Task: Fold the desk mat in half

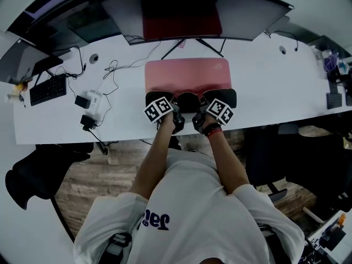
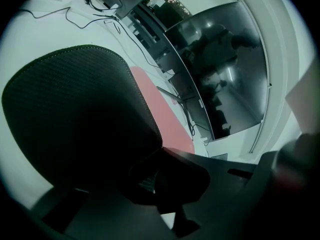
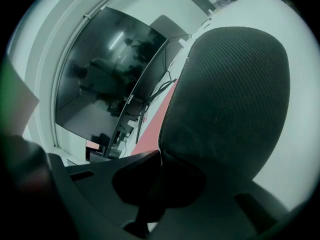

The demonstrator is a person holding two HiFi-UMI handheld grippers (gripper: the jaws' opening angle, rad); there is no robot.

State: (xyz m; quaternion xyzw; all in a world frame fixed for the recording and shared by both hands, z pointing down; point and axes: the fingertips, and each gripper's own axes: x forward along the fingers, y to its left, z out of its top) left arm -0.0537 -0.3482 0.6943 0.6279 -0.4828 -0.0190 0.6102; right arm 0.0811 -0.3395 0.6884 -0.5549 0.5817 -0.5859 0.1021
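The pink desk mat (image 1: 187,75) lies on the white desk (image 1: 275,87) in front of the monitor. Its near corners are turned up and show the black textured underside (image 2: 75,114) (image 3: 230,94). My left gripper (image 1: 163,104) is shut on the near left corner, and my right gripper (image 1: 215,104) is shut on the near right corner. In the left gripper view the jaws (image 2: 160,151) pinch the black flap, with the pink top (image 2: 160,114) beyond. The right gripper view shows the same grip (image 3: 160,154), with a pink strip (image 3: 155,129) beside the flap.
A wide curved monitor (image 1: 181,10) stands at the back, its stand legs (image 1: 198,45) touching the mat's far edge. A keyboard (image 1: 48,89), a power adapter (image 1: 91,106) and loose cables lie at the left. A black chair (image 1: 38,175) stands below the desk edge.
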